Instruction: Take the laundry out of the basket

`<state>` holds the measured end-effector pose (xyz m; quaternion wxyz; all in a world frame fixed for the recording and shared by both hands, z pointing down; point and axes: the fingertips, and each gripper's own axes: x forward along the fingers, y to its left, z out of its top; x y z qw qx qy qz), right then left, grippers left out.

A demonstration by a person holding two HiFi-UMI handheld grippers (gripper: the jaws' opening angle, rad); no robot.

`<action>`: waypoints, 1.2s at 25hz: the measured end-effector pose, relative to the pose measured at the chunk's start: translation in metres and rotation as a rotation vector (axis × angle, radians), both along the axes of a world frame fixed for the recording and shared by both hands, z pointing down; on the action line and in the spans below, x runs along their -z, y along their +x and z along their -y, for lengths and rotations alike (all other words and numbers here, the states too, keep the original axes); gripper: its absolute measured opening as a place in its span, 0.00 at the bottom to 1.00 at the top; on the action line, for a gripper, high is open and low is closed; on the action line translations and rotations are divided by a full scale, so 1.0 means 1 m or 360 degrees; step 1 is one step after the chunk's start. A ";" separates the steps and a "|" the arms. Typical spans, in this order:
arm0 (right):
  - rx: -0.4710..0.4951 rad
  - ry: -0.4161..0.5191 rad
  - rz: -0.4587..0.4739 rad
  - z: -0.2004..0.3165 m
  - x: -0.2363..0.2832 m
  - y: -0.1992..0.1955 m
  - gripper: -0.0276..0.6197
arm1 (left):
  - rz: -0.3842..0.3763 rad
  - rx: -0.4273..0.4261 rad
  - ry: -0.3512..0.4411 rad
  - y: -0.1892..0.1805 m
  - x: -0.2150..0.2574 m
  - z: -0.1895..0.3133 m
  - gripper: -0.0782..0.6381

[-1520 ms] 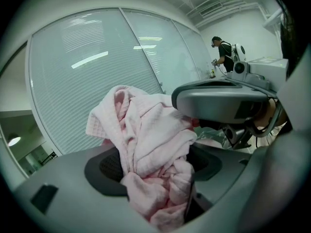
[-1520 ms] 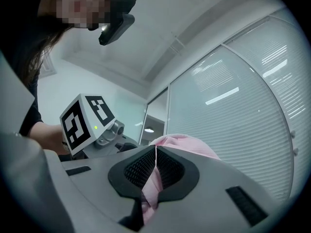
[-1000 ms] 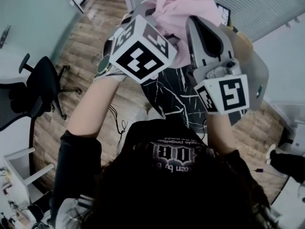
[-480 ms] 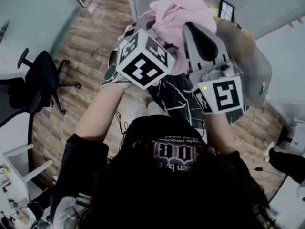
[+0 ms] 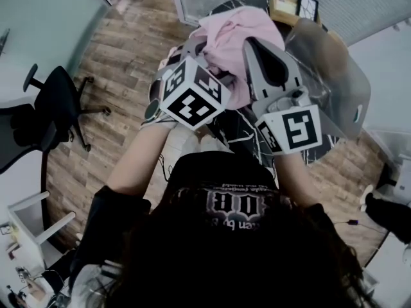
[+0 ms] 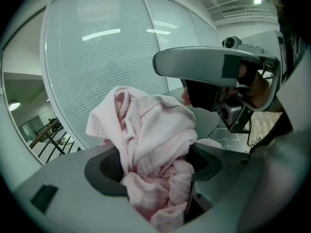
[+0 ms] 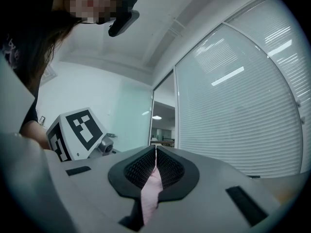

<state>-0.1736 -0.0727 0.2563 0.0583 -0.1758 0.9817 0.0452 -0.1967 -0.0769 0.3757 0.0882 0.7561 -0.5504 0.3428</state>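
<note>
A bunched pink cloth hangs in the air between both grippers, above a dark marble table. My left gripper is shut on a thick wad of the pink cloth, which fills the gap between its jaws and spills over them. My right gripper is shut on a thin strip of the pink cloth, its pads nearly touching. The two grippers sit close side by side. A translucent basket stands on the table to the right of them.
A cardboard box and a small framed picture stand at the table's far side. A black office chair is on the wooden floor to the left. Glass walls with blinds are behind.
Both grippers and the pink cloth have sunk lower, away from the head camera, and drifted slightly toward the table. Both grips have stayed the same.
</note>
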 end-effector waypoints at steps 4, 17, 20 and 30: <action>0.0003 0.0038 -0.0020 -0.003 -0.020 0.002 0.09 | 0.0011 0.0000 0.0011 0.004 -0.013 -0.002 0.58; 0.0035 -0.0103 -0.0104 -0.006 -0.061 0.003 0.09 | -0.0116 0.0119 -0.0125 0.009 -0.058 -0.020 0.58; 0.0044 -0.0102 -0.0104 -0.006 -0.067 0.001 0.09 | -0.0121 0.0180 -0.0138 0.001 -0.064 -0.025 0.58; 0.0051 -0.0116 -0.0149 -0.005 -0.083 -0.004 0.09 | -0.0179 0.0272 -0.0175 -0.002 -0.080 -0.031 0.58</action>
